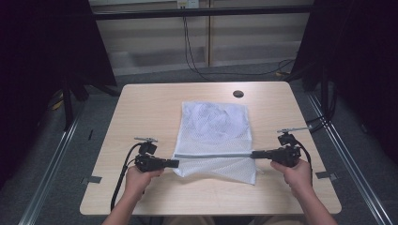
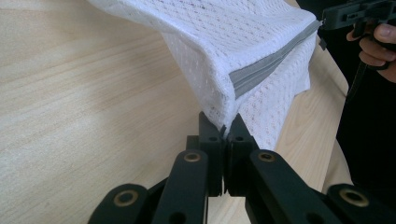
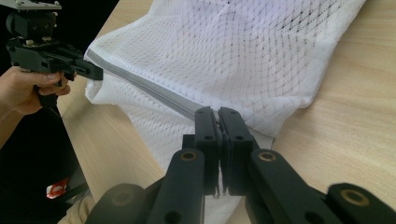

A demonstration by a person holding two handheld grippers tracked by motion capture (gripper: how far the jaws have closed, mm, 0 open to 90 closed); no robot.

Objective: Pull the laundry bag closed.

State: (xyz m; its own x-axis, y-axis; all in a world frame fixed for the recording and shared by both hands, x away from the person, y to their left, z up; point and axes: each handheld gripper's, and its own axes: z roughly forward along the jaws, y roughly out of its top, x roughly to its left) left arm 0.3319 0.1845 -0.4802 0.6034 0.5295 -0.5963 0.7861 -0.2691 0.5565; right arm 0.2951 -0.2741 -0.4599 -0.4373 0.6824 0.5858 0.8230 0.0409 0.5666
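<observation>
One white mesh zippered laundry bag (image 1: 213,136) lies on the one light wooden table (image 1: 141,112), its grey zipper stretched between two black grippers, left (image 1: 176,163) and right (image 1: 254,154), each clamped on one end.

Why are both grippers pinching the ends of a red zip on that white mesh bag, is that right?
Nearly: the zip is grey, not red, as the left gripper view shows. Both the left gripper and the right gripper do pinch the white mesh bag at its ends.

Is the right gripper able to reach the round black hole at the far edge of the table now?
Probably not yet: the right gripper is shut on the mesh bag, though the hole lies uncovered beyond it.
</observation>
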